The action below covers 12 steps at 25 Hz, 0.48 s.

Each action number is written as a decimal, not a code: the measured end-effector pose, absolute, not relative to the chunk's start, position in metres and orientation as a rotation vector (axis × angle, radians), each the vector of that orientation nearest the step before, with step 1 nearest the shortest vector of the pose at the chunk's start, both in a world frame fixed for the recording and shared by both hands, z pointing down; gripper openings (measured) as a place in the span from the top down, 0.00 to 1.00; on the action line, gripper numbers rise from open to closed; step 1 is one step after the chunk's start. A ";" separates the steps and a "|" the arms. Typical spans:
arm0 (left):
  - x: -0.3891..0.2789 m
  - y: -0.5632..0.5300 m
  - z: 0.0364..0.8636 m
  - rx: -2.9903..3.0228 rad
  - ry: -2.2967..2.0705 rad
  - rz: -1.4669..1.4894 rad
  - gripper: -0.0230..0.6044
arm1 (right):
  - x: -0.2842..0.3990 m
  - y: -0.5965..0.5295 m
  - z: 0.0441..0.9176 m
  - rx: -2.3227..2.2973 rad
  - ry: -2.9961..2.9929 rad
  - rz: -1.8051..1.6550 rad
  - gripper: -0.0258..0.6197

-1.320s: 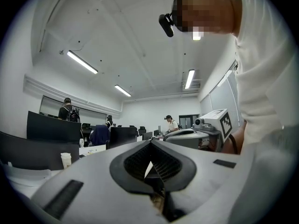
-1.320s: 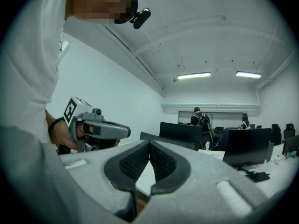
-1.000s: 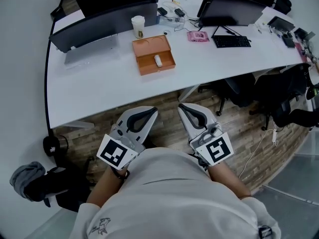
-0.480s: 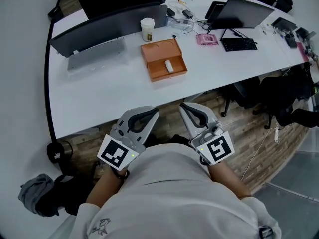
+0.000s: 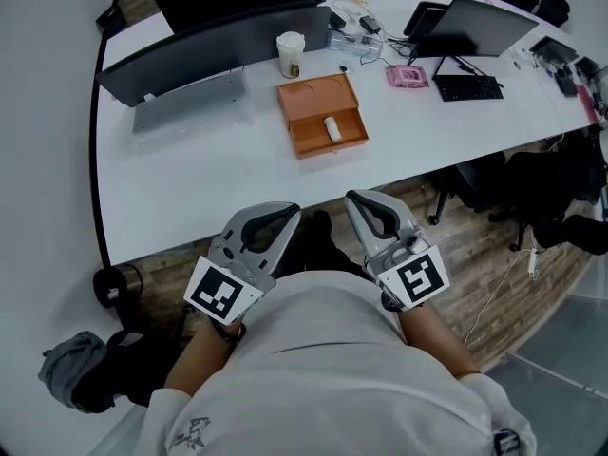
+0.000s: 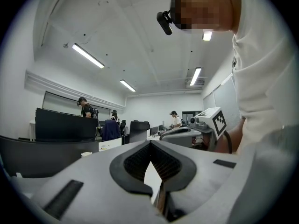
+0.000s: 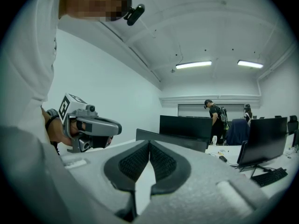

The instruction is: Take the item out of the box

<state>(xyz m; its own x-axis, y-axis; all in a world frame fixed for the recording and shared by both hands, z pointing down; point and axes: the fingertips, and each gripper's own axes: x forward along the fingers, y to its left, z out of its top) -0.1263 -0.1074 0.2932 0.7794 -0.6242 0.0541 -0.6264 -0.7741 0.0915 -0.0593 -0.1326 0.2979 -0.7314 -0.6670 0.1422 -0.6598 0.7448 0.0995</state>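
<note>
A: Where is the item?

B: One small white item [image 5: 332, 128] lies inside the one orange box [image 5: 306, 98], whose lid is open. The box sits flat on the white desk [image 5: 209, 179].

A: And the hands?

B: There are two grippers, both held low and close to the person's body, on the near side of the desk's edge and well apart from the box. The left gripper [image 5: 288, 210] and the right gripper [image 5: 354, 199] sit side by side with their tips angled toward the desk.

A: Is either one holding anything?

B: No. Both have their jaws closed together with nothing between them.

A: What else is on the desk?

B: One paper cup [image 5: 291, 53] stands just behind the box, and one black keyboard [image 5: 468, 87] lies off to the right.
</note>
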 end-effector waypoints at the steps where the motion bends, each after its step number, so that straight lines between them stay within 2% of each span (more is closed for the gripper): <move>1: -0.127 -0.111 0.294 2.858 -1.017 0.034 0.97 | -0.060 -0.137 0.299 1.056 -2.775 -0.061 0.95; 12: -0.128 -0.164 0.308 2.796 -1.089 0.039 0.97 | -0.058 -0.199 0.312 0.986 -2.769 -0.013 0.92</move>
<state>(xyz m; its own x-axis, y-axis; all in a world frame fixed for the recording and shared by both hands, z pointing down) -0.1282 -0.1636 0.3082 0.7375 -0.6712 0.0747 -0.6748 -0.7280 0.1211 -0.0583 -0.1992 0.3120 -0.7567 -0.6265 0.1867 -0.6247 0.7772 0.0758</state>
